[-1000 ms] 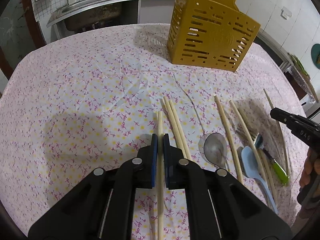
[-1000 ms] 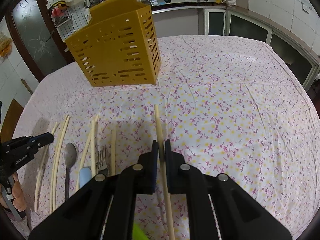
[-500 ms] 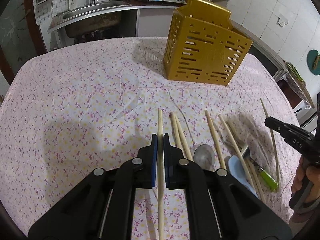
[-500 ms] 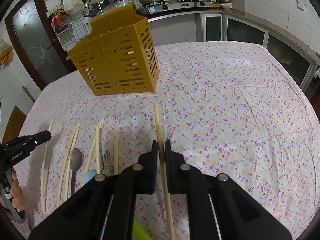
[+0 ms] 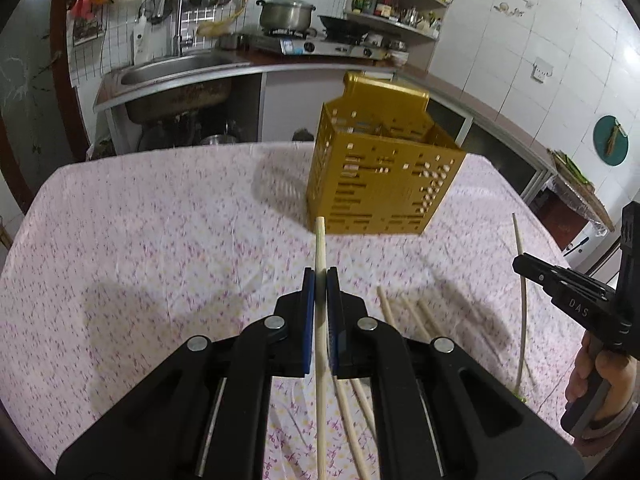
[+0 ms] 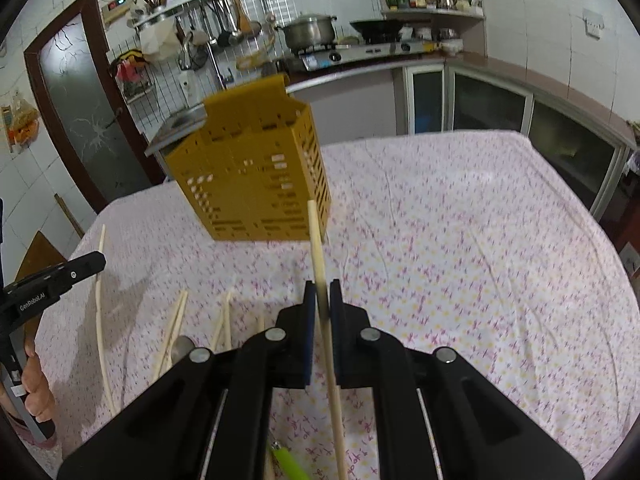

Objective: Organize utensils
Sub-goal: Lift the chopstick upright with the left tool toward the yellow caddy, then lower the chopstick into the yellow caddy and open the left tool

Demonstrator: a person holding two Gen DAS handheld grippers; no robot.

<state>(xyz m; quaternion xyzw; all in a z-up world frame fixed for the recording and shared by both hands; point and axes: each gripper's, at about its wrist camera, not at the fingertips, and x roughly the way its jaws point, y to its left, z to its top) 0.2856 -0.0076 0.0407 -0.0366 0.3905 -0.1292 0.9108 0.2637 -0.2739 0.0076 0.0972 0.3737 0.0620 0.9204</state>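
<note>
My left gripper (image 5: 319, 276) is shut on a pale wooden chopstick (image 5: 320, 248) that juts out ahead of the pads, lifted off the table. My right gripper (image 6: 321, 290) is likewise shut on a second chopstick (image 6: 315, 240), also in the air. Beyond both tips stands the gold slotted utensil holder (image 5: 380, 176) (image 6: 256, 184), upright on the floral tablecloth. Several more chopsticks (image 5: 404, 312) (image 6: 176, 320) lie on the cloth between the two grippers. The other gripper shows at each view's edge: the right one (image 5: 520, 262), the left one (image 6: 98, 258).
The table wears a pink floral cloth (image 5: 160, 240). A green-handled utensil (image 6: 286, 462) lies partly under my right gripper. Behind the table are a steel sink (image 5: 176, 76), a stove with a pot (image 5: 286, 14) and cabinets along the right wall.
Both grippers have risen with their chopsticks and tilted up, so the holder and the kitchen counter now sit lower and fuller in view. The spoons on the cloth have dropped out of sight.
</note>
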